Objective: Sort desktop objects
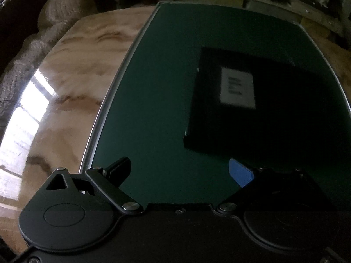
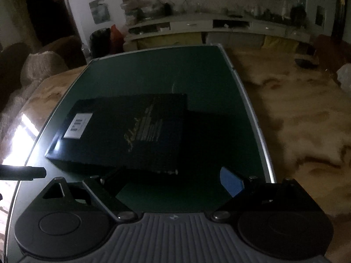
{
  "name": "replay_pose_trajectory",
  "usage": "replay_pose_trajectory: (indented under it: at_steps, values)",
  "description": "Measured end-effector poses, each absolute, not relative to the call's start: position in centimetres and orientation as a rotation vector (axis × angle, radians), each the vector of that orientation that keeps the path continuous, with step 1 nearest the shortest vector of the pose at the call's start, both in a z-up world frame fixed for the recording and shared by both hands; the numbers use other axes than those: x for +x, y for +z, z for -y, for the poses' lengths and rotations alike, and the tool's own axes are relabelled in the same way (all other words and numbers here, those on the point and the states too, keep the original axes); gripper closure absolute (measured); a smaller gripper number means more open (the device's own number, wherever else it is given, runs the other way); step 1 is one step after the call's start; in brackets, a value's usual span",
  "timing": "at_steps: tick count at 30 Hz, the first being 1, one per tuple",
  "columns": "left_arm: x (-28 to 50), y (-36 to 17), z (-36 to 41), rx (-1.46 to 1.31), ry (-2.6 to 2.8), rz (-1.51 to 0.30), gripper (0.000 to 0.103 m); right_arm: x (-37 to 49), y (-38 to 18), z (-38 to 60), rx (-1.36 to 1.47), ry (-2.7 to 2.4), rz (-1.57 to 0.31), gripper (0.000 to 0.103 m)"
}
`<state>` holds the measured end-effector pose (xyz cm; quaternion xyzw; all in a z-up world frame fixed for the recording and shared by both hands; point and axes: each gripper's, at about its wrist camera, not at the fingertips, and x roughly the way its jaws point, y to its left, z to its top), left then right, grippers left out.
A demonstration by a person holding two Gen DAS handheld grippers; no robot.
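A flat black box with a white label lies on the dark green mat; it shows in the left wrist view (image 1: 252,114) and the right wrist view (image 2: 122,131). My left gripper (image 1: 178,172) is open and empty, above the mat just short of the box's near corner. My right gripper (image 2: 172,180) is open and empty, with its fingers wide apart at the box's near edge. Its left finger (image 2: 111,178) is dark against the box. I cannot tell whether either gripper touches the box. The scene is dim.
The green mat (image 2: 153,72) with a pale rim lies on a glossy marbled brown table (image 1: 72,83). A dark rod tip (image 2: 24,173) enters from the left. A knitted cushion (image 1: 59,6) sits beyond the table's left edge. A low white cabinet (image 2: 219,26) stands far behind.
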<state>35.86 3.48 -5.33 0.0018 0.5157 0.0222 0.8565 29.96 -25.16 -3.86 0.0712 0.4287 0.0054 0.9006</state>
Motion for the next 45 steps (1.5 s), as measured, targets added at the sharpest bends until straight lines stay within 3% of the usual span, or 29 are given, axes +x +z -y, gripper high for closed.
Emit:
replay_pose_trajectory:
  at_steps: [24,27,30,45]
  values:
    - [43.2,-8.0,-3.4,-0.137,-0.105,-1.088,0.005,37.3,-8.4,26.2,0.313,0.056,-0.917,0.009]
    - [43.4,-8.2,-3.3,-0.157,-0.113,-1.092,0.005,37.7,-9.1,26.2,0.344,0.077,-0.927,0.011]
    - [43.6,-8.4,-3.1,-0.166,-0.123,-1.090,0.006,37.9,-9.6,26.3,0.367,0.082,-0.940,0.021]
    - [43.3,-8.3,-2.1,-0.145,-0.172,-1.101,0.010,38.1,-9.8,26.2,0.347,0.091,-0.931,0.021]
